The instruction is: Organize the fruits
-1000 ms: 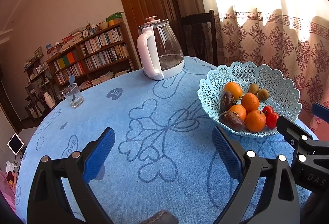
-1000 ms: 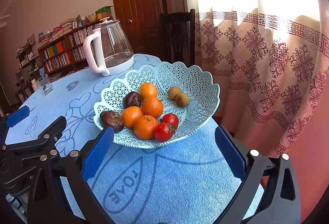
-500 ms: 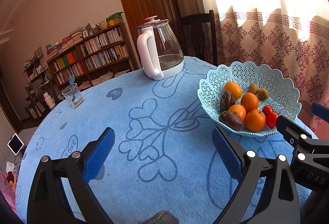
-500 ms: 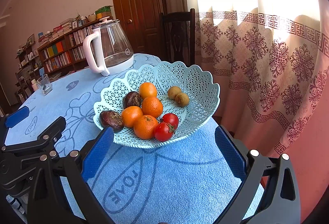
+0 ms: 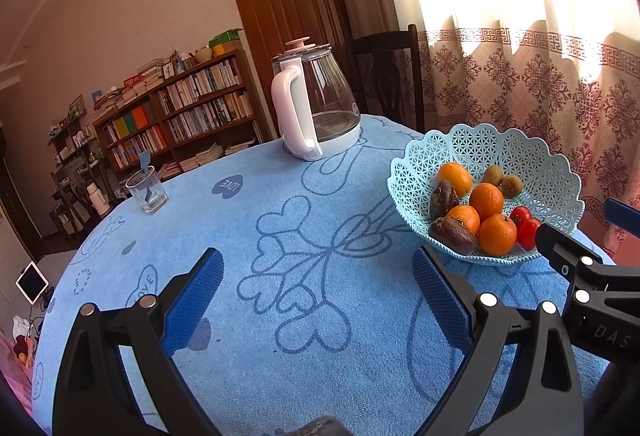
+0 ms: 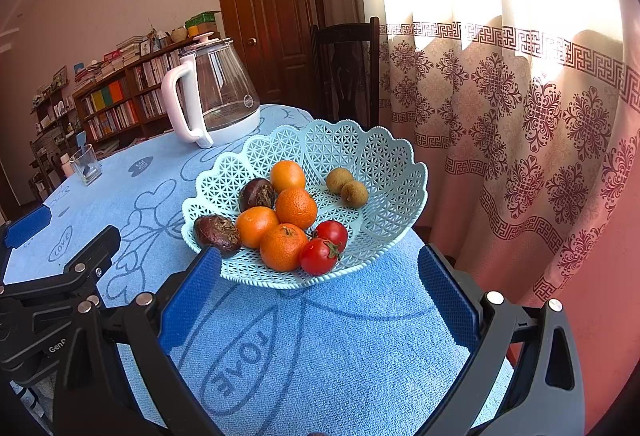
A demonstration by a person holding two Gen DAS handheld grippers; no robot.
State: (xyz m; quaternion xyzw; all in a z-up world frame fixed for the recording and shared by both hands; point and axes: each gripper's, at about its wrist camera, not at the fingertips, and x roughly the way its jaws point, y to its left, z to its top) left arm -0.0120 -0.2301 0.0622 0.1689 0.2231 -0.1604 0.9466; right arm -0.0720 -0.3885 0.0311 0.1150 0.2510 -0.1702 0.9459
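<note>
A pale blue lattice fruit basket [image 6: 384, 171] stands on the blue tablecloth at the table's right edge; it also shows in the left wrist view [image 5: 552, 179]. It holds several oranges [image 6: 296, 207], two dark brown fruits [image 6: 218, 230], two red tomatoes [image 6: 320, 256] and two kiwis [image 6: 347, 187]. My right gripper [image 6: 318, 294] is open and empty, just short of the basket's near rim. My left gripper [image 5: 316, 298] is open and empty over bare cloth, left of the basket.
A glass kettle with a white handle [image 5: 314, 103] stands at the back of the table. A small glass with a spoon [image 5: 147, 189] stands at the far left. A dark chair [image 6: 346, 67] and a patterned curtain [image 6: 520, 95] lie behind the table.
</note>
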